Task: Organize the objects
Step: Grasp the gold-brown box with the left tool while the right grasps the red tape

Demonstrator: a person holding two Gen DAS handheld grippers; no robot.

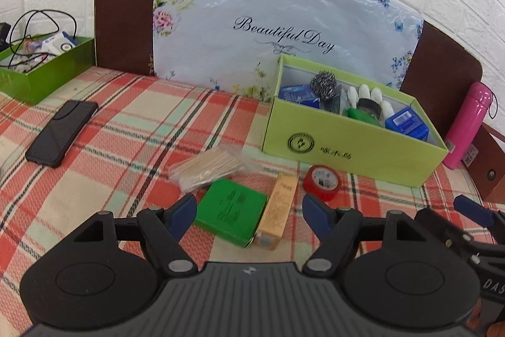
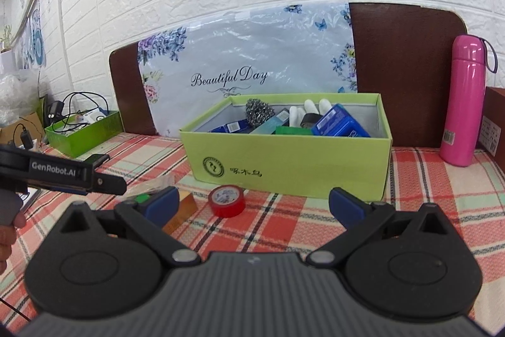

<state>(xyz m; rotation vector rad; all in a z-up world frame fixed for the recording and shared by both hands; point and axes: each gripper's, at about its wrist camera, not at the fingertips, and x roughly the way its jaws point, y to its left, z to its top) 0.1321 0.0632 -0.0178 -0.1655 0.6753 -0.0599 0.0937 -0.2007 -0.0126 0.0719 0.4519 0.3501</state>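
On the plaid cloth lie a flat green box, a slim tan carton beside it, a red tape roll and a clear bag of thin sticks. My left gripper is open just above the green box and tan carton, its blue pads apart from both. Behind them stands the open lime box holding a steel scourer, blue packs and white gloves. My right gripper is open and empty, with the red tape roll just ahead of it and the lime box behind that.
A black phone lies at the left. A dark green box with cables sits at the far left. A pink flask stands right of the lime box. A floral mat and brown board lean on the white brick wall.
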